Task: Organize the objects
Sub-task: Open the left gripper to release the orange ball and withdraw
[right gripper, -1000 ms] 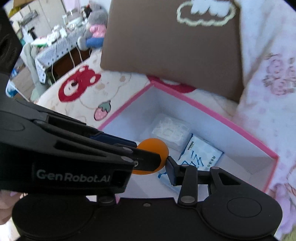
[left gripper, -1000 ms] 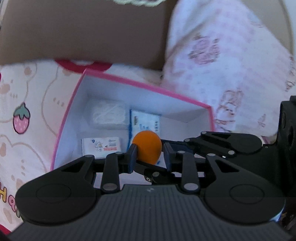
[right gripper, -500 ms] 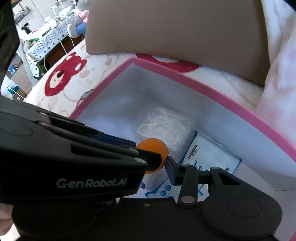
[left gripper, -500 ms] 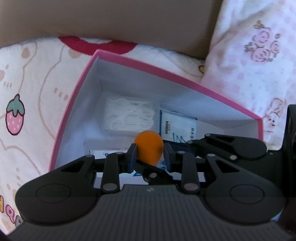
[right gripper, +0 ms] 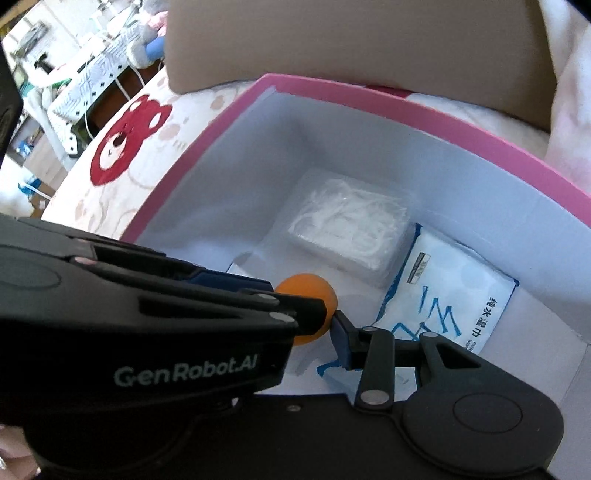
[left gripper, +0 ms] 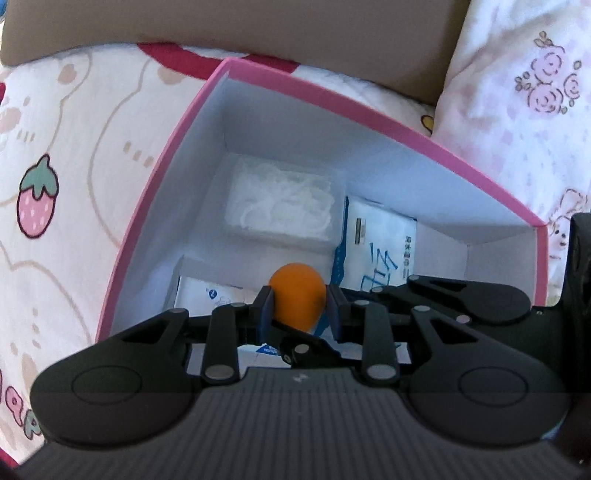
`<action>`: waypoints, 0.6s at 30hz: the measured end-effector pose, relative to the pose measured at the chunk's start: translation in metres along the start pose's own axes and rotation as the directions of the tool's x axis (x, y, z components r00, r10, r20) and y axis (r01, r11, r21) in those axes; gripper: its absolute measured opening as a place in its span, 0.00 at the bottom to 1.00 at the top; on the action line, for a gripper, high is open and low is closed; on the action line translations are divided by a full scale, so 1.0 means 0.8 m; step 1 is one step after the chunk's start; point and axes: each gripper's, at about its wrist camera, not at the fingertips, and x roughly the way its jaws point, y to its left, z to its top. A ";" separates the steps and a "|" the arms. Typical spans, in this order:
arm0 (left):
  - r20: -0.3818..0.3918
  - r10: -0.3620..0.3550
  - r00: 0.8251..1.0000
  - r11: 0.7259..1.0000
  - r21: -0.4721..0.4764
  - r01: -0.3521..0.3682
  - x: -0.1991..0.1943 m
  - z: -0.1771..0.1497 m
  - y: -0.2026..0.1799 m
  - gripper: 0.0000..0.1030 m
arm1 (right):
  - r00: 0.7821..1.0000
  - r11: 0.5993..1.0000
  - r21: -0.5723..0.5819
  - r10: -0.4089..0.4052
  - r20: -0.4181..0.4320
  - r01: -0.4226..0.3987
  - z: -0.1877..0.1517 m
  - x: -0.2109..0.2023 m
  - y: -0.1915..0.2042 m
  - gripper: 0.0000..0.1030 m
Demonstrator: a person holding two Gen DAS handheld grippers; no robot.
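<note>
Both grippers sit lower over the pink-rimmed box point(left gripper: 369, 110) than a second ago; its white interior fills far more of each view, and the ball is held just as before

- Left gripper point(left gripper: 299, 314): pitched steeply down into the box mouth, low centre of the left view. Blue pads clamp the orange ball point(left gripper: 297, 301) on its left and right sides
- Right gripper point(right gripper: 301, 332): also angled steeply down and crossed close against the left one. In the right view the left gripper's body covers the lower left of the frame and hides one finger; the visible finger point(right gripper: 341, 332) stands at the ball's edge. Gripping or not: cannot tell
- Ball: above the box floor, over the near part of the box. Round, so no long axis and no facing
- On the box floor: clear packet of white strands point(left gripper: 280, 206) toward the far corner, blue-and-white pack point(left gripper: 380, 243) just right of it, small white carton point(left gripper: 207, 291) at lower left, partly behind the fingers
- Around the box: brown cushion point(left gripper: 258, 26) across the top, strawberry-print sheet point(left gripper: 74, 147) at left, pink rose-print quilt point(left gripper: 517, 110) at upper right
- Right view, upper left: blurred room furniture, details unclear
</note>
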 end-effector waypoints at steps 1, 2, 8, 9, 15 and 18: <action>0.004 0.000 1.000 1.000 -0.005 0.000 0.000 -0.001 0.001 0.27 | 1.000 1.000 0.002 0.001 -0.003 -0.001 0.000 0.001 0.000 0.46; 0.009 -0.001 1.000 1.000 -0.006 0.001 0.000 -0.001 0.002 0.27 | 1.000 1.000 0.007 0.000 -0.005 0.001 0.001 0.001 0.000 0.46; 0.067 -0.003 0.998 1.000 0.017 0.002 -0.005 0.002 -0.001 0.27 | 0.997 0.997 -0.025 -0.067 0.022 0.068 0.009 -0.018 0.003 0.54; 0.082 0.001 0.997 0.999 0.037 -0.004 -0.007 0.001 -0.003 0.27 | 0.997 0.998 -0.024 -0.065 0.031 0.066 0.009 -0.023 0.004 0.55; 0.164 0.014 0.986 0.992 0.120 -0.034 -0.038 -0.019 -0.015 0.41 | 0.987 0.994 -0.058 -0.087 0.137 0.095 -0.023 -0.065 0.019 0.64; 0.166 -0.021 0.986 0.993 0.121 0.001 -0.060 -0.028 -0.015 0.45 | 0.980 0.993 -0.054 -0.093 0.178 0.104 -0.042 -0.087 0.025 0.64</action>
